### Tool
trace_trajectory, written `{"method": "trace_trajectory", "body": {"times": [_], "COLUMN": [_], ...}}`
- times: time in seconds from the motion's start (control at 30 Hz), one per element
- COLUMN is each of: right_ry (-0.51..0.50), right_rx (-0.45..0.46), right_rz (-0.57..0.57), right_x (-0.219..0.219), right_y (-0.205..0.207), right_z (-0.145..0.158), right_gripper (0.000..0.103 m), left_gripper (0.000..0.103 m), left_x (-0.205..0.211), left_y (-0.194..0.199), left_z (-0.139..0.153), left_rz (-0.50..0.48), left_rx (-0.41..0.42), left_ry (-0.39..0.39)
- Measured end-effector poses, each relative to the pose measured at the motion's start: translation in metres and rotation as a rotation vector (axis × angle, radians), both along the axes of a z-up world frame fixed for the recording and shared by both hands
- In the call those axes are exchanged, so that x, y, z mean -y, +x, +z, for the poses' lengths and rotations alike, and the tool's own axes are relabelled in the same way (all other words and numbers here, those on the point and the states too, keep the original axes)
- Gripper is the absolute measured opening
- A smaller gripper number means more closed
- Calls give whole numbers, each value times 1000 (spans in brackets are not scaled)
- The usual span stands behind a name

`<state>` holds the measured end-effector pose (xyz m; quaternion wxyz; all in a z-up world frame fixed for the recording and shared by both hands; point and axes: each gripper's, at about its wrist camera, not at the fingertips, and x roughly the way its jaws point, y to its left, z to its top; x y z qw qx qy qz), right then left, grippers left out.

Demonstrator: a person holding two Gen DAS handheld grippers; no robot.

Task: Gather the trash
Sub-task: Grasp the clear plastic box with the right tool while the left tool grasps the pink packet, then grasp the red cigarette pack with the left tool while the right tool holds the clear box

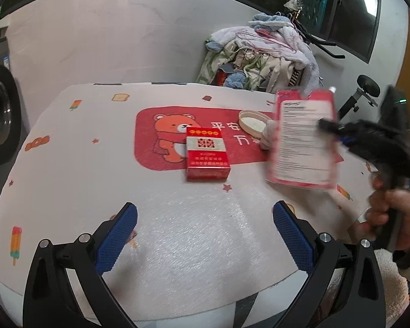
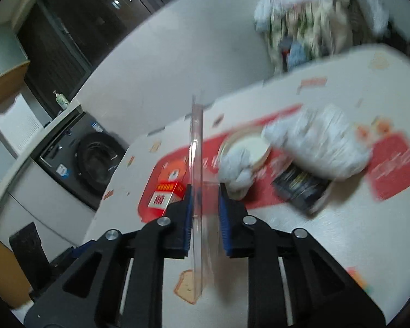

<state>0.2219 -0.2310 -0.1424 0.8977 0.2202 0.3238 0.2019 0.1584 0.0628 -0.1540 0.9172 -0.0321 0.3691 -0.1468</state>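
Blue-padded, the right gripper [image 2: 205,205] pinches a pink blister pack [image 1: 304,136] edge-on, lifted off the bench [image 1: 68,164], its long axis upright and its printed back facing the red box [image 1: 207,154]. Just behind the pack lie a round lid [image 1: 252,120] and crumpled tissue [image 2: 317,139]. Nearer than the box, the left gripper [image 1: 205,235] hangs spread wide over bare cloth.

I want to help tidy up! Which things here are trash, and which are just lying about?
Trash:
pink packet in the right tool
red box
round lid
white crumpled bag
black wrapper

Just lying about:
clothes pile
washing machine
bear tablecloth
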Motion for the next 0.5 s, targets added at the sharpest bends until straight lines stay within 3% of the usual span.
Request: {"method": "trace_trajectory", "body": {"times": [0.13, 0.37, 0.5], "right_ry": [-96, -175, -201], "right_rx": [104, 114, 128], "right_rz": [-39, -116, -134], "right_x": [15, 45, 56], "right_y": [-23, -45, -59], "right_z": [27, 33, 33], "right_gripper": [20, 20, 20], "left_gripper": [97, 97, 97], "left_x": [8, 27, 39], "left_y": [15, 67, 97], "left_z": [0, -12, -18], "left_rz": [-16, -11, 27], "left_rx": [-18, -84, -96], "left_ry": [-11, 1, 77]}}
